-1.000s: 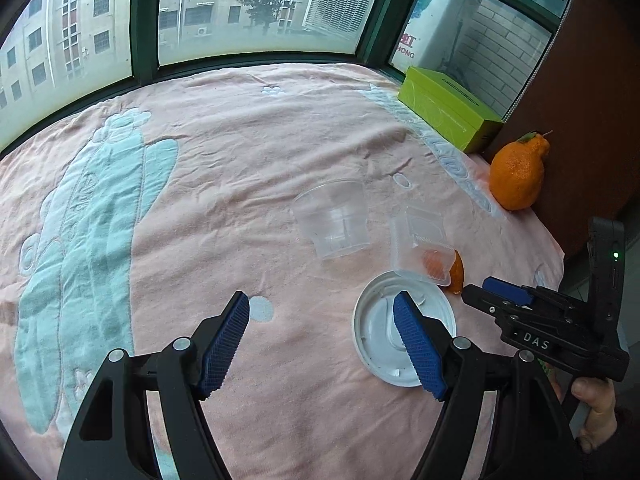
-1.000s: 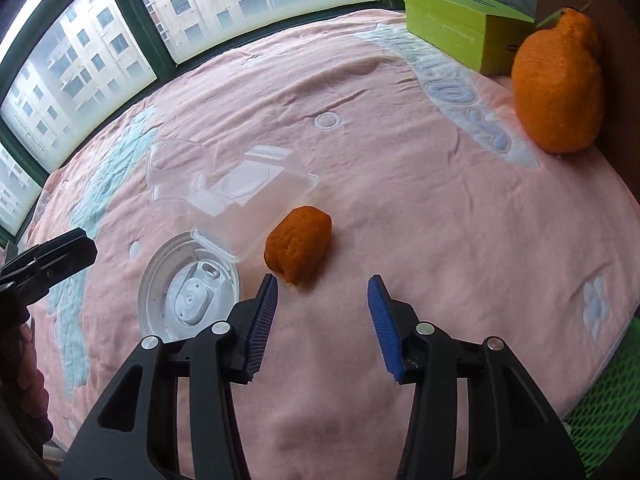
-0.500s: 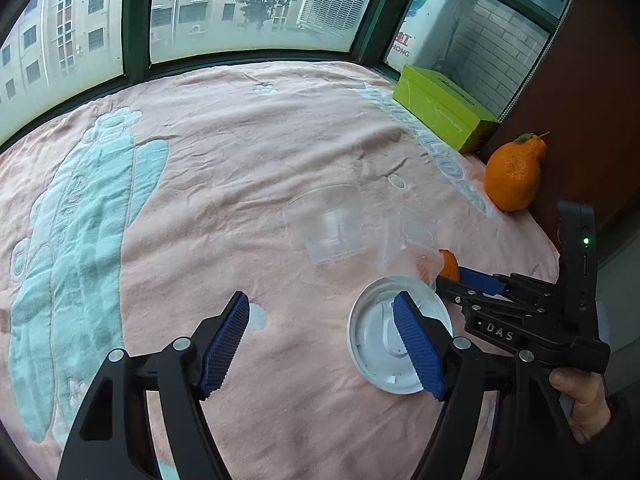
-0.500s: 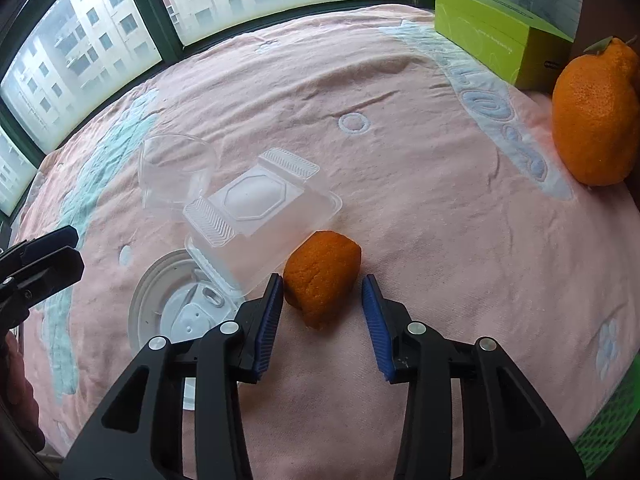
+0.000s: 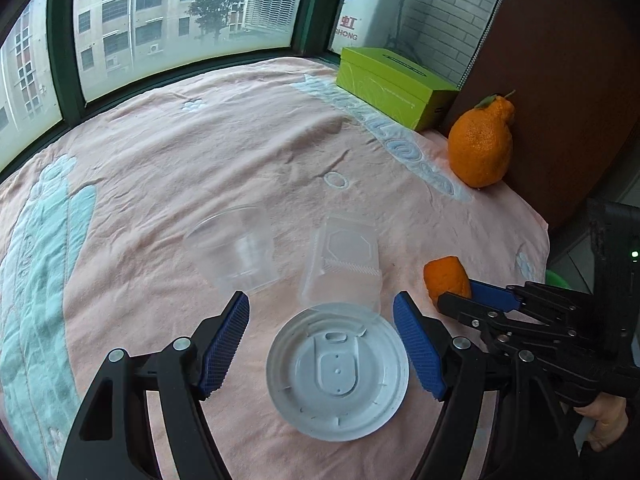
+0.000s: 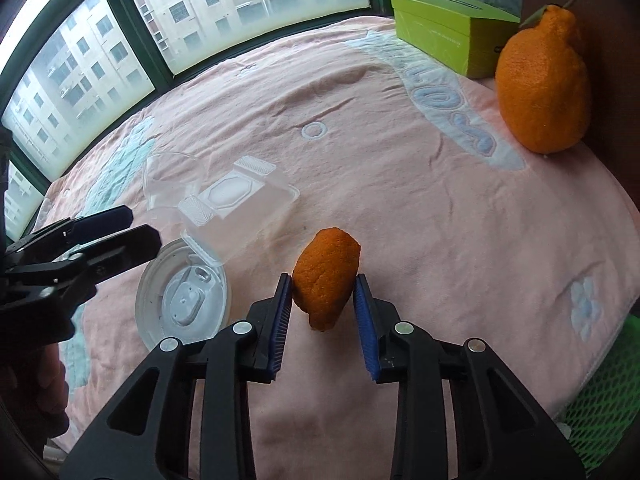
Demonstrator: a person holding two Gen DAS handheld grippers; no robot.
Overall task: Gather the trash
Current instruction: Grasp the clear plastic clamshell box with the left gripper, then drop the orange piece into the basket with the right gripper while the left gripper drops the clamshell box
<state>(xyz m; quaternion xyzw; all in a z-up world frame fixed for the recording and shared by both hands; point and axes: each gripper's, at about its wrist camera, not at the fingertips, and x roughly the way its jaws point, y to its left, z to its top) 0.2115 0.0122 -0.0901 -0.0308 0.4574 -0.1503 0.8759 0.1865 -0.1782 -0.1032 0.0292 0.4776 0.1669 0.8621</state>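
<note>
Orange peel [image 6: 326, 276] sits low centre, pinched between the right gripper [image 6: 323, 309] pads above the pink towel [image 6: 400, 184]. Left gripper [image 5: 322, 338] is spread around a white lid [image 5: 338, 370].

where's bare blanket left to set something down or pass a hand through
Free: the wide stretch between the clear cup and the window frame, and the patch between the orange peel and the whole orange. Crowded: cup, clear clamshell box and white lid cluster together.
</note>
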